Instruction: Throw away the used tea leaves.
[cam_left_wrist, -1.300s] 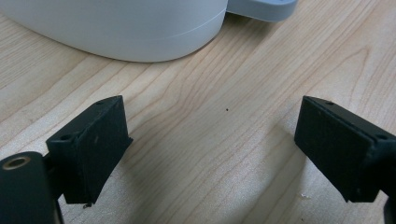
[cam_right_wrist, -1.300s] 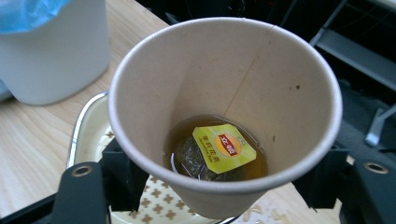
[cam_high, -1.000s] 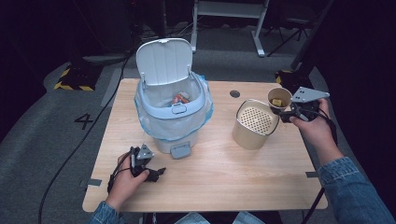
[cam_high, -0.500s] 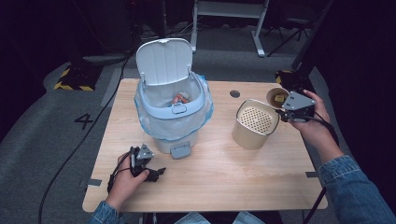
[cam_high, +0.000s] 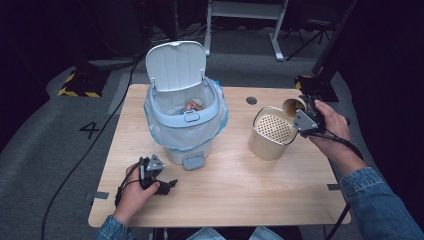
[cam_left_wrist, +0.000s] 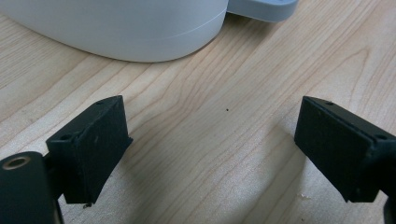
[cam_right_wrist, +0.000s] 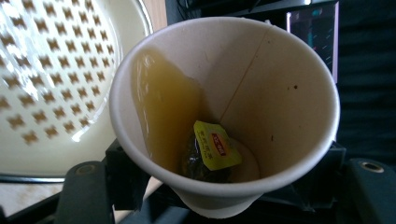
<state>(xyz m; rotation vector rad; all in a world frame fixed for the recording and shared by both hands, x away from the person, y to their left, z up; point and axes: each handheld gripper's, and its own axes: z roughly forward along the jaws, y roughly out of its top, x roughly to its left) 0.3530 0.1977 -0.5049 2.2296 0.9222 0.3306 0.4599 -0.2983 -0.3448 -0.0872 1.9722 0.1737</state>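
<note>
My right gripper (cam_high: 301, 112) is shut on a paper cup (cam_high: 293, 106), tipped on its side toward a beige perforated strainer canister (cam_high: 270, 132). In the right gripper view the cup (cam_right_wrist: 224, 112) holds yellow-brown tea running toward its rim and a tea bag with a yellow tag (cam_right_wrist: 215, 145); the canister's perforated top (cam_right_wrist: 51, 84) lies just beyond. My left gripper (cam_high: 162, 187) rests on the table near the front left, open, its pads (cam_left_wrist: 93, 144) wide apart over bare wood.
A white pedal bin (cam_high: 184, 117) with a blue liner and raised lid stands mid-table with scraps inside; its base (cam_left_wrist: 121, 28) and pedal (cam_high: 192, 161) are close to my left gripper. The wooden table (cam_high: 240, 185) has a cable hole (cam_high: 251, 100) at the back.
My right gripper has carried the cup left to the canister's rim and tilted it from upright onto its side. The left gripper has stayed put.
</note>
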